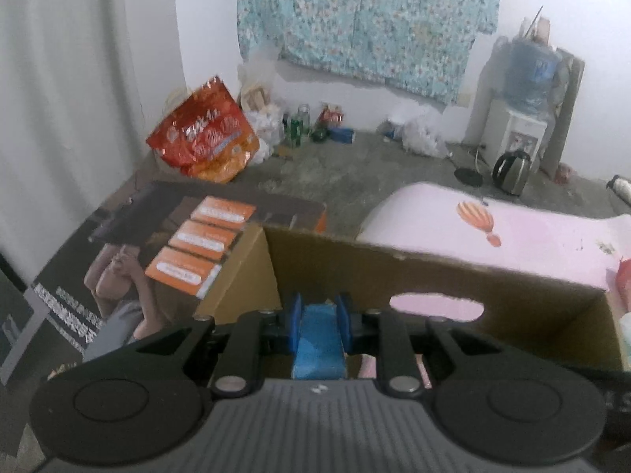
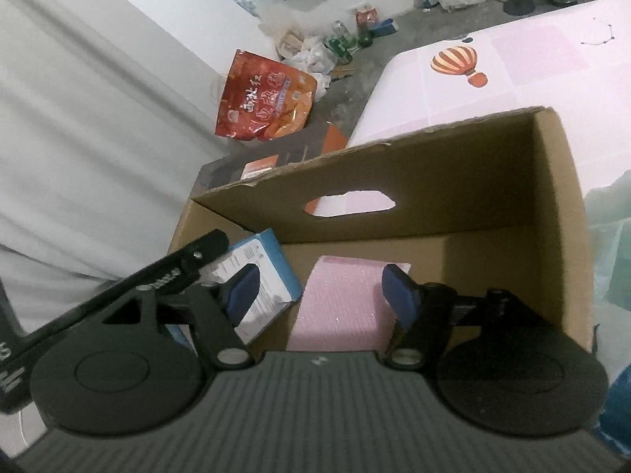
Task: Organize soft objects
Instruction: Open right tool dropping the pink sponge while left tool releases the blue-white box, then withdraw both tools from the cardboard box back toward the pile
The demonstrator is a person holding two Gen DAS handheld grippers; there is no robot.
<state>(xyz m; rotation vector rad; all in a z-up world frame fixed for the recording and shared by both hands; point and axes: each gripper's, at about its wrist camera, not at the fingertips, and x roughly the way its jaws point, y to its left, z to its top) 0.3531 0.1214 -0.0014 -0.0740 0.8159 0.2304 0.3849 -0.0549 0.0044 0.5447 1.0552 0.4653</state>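
Here the left gripper [image 1: 320, 321] is seen clamped narrowly on a blue packet [image 1: 319, 349], which is held between its blue pads [image 1: 295, 323] over the open cardboard box [image 1: 434, 276]; in the right wrist view the same packet is shown as a blue-and-white pack [image 2: 260, 276] tilted against the box's left inner wall, with the left gripper's black frame beside it. The right gripper [image 2: 321, 295] is held with its jaws standing apart and nothing pressed between them, and a pink foam pad [image 2: 343, 303] is seen lying flat on the box floor just beyond and between them. From this arrangement several slips can be judged possible. If the packet is let go while still tilted, it may be left leaning on the wall or dropped half onto the pink pad instead of lying flat beside it. Since both grippers are crowded into one box, a collision between them could be caused by any sideways move, and the packet could be knocked askew. The box wall with the handle cut-out [image 2: 349, 205] stands just ahead of both grippers, so it could be pushed and the box shifted along the pink bed sheet [image 2: 532, 59]. Further out, a green soft item [image 2: 609, 244] is glimpsed to the right of the box, too blurred to identify.
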